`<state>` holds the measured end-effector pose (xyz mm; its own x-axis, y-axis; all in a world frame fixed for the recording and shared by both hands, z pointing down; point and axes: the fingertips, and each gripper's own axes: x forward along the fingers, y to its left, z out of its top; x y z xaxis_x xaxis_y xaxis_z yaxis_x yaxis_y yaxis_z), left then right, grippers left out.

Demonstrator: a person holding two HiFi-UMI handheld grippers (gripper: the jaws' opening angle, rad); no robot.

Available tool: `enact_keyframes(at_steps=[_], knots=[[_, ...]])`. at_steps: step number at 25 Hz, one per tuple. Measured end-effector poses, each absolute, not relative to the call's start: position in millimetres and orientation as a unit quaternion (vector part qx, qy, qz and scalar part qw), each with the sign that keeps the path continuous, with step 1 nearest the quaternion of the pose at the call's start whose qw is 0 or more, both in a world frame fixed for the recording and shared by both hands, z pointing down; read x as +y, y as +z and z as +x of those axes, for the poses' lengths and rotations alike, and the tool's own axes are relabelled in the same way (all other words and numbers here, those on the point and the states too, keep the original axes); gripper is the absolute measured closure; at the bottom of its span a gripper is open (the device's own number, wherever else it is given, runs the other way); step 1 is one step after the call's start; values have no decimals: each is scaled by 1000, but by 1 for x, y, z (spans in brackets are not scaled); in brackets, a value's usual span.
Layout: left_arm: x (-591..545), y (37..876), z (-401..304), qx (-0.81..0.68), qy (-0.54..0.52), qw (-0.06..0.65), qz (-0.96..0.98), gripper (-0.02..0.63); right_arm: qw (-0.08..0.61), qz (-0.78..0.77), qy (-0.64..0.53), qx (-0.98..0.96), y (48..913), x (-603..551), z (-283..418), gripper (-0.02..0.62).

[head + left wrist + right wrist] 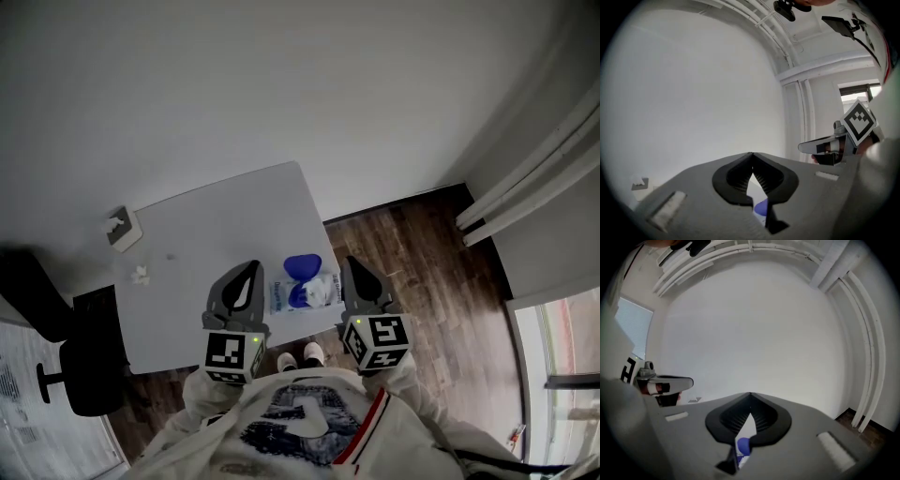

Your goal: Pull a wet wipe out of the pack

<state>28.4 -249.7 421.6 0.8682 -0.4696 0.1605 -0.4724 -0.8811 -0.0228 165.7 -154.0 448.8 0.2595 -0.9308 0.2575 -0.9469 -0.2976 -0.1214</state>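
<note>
Jaws closed and empty, pack waiting between them.
My left gripper (251,272) has its jaws pinched together on nothing. Just right of it the wipe pack (302,292) lies on the surface (216,234), blue lid (302,265) flipped up (it seems). My right gripper (351,267) is likewise closed and empty. I'd pin the pack with the left, then open the right and nip the wipe low.
</note>
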Motion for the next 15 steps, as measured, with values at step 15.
enact_keyframes(at_steps=[15], knots=[[-260, 427, 14, -239, 76, 22, 968, 601, 60, 792, 151, -588, 460, -165, 155, 569]])
